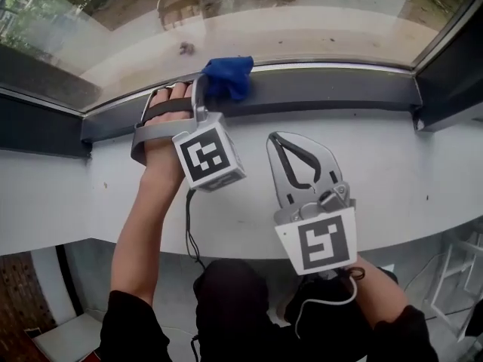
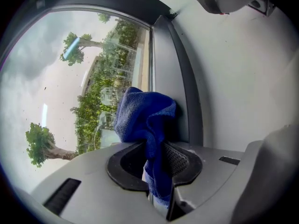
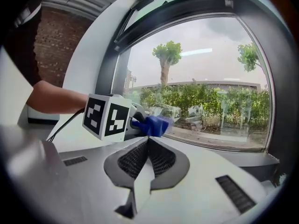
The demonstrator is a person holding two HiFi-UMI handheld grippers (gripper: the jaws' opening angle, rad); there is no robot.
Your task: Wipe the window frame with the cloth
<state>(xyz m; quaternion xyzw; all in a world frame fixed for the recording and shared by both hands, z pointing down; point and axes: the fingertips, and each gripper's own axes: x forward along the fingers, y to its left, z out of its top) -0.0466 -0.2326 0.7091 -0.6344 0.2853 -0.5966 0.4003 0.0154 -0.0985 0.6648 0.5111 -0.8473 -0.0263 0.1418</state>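
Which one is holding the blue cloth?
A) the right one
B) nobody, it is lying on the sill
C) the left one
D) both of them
C: the left hand-held gripper has its jaws pinched on the blue cloth, while the right hand-held gripper has its jaws together with nothing between them.

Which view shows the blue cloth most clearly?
The left gripper view: the cloth fills its middle, pinched by the left gripper. The head view shows it bunched at the window frame. The right gripper view shows it small, beyond the left gripper's cube.
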